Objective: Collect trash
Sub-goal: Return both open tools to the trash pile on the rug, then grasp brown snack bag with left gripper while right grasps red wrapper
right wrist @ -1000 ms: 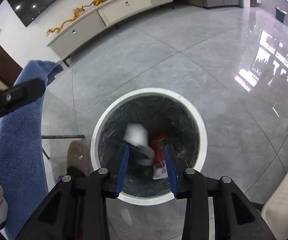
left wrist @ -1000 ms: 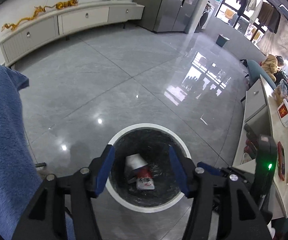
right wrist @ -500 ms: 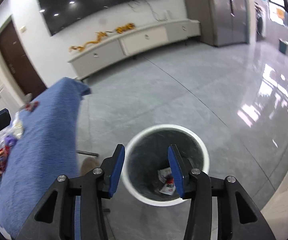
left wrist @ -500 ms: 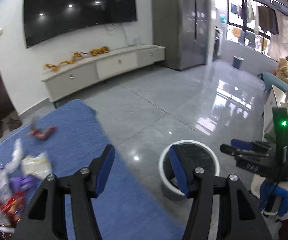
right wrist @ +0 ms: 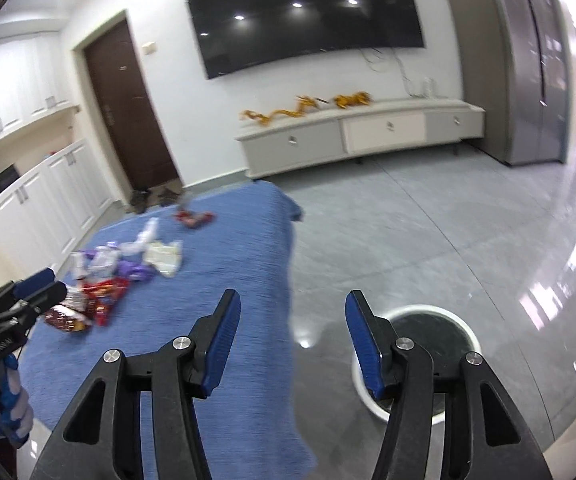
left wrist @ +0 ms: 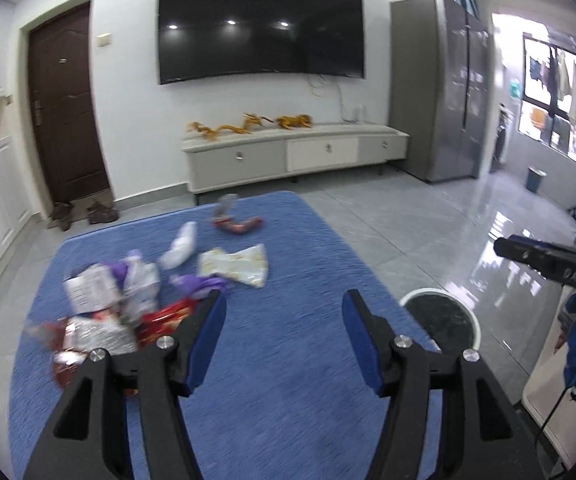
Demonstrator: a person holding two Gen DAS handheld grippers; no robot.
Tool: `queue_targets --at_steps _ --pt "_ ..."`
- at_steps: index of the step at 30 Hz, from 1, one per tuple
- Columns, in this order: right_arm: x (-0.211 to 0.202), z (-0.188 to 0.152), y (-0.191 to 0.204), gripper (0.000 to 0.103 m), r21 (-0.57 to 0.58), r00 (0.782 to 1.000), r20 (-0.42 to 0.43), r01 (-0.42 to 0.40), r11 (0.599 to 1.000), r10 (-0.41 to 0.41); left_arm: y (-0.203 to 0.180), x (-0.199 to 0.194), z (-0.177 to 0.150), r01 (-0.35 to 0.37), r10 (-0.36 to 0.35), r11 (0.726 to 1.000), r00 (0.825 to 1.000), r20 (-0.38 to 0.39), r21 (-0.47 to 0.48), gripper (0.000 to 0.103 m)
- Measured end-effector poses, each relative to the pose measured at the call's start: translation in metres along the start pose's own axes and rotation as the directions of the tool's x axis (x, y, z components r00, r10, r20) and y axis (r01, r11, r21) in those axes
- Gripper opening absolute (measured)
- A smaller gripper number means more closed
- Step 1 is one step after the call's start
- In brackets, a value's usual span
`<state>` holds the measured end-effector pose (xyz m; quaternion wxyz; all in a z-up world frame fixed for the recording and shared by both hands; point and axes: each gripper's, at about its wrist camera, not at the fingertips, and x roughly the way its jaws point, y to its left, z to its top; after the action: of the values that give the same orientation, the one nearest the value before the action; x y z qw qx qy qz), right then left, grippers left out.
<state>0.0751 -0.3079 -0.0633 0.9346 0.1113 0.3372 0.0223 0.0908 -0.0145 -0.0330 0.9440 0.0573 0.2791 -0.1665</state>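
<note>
A heap of wrappers [left wrist: 104, 312] lies on the left of a blue-covered table [left wrist: 288, 360], with a pale packet [left wrist: 236, 266] and a red wrapper [left wrist: 240, 225] farther back. My left gripper [left wrist: 284, 316] hovers over the blue cloth with its jaws opening and nothing between them. The white-rimmed bin [left wrist: 439, 318] with a black liner stands on the floor to the right. In the right wrist view my right gripper [right wrist: 291, 312] hangs above the table's right edge, jaws opening and empty, with the bin [right wrist: 427, 340] lower right and the wrappers [right wrist: 100, 296] at left.
A grey tiled floor [right wrist: 447, 220] spreads to the right. A low TV cabinet [left wrist: 291, 156], a wall TV and a dark door stand at the back. White cupboards [right wrist: 40, 208] line the left wall. A beige table edge [left wrist: 547, 368] sits beyond the bin.
Both grippers rose from over the bin and swung left toward the blue table; the wrapper heap came into view. The right jaws spread wider.
</note>
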Motion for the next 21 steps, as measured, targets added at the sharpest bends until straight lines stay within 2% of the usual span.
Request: queue_targets --at_steps 7,12,21 --pt "-0.026 0.004 0.068 0.055 -0.103 0.993 0.001 -0.116 0.988 0.117 0.051 -0.038 -0.022 -0.057 0.058 0.995 0.998 0.011 -0.077 0.059" --pt "-0.032 0.008 0.1 0.055 -0.155 0.983 -0.007 -0.181 0.971 0.182 0.087 -0.058 -0.041 -0.091 0.093 0.988 0.996 0.005 -0.123 0.059" --pt "-0.002 0.017 0.141 0.055 -0.191 0.961 -0.069 -0.278 0.941 0.269 0.142 -0.068 -0.063 -0.153 0.149 0.967 0.988 -0.032 -0.203 0.059"
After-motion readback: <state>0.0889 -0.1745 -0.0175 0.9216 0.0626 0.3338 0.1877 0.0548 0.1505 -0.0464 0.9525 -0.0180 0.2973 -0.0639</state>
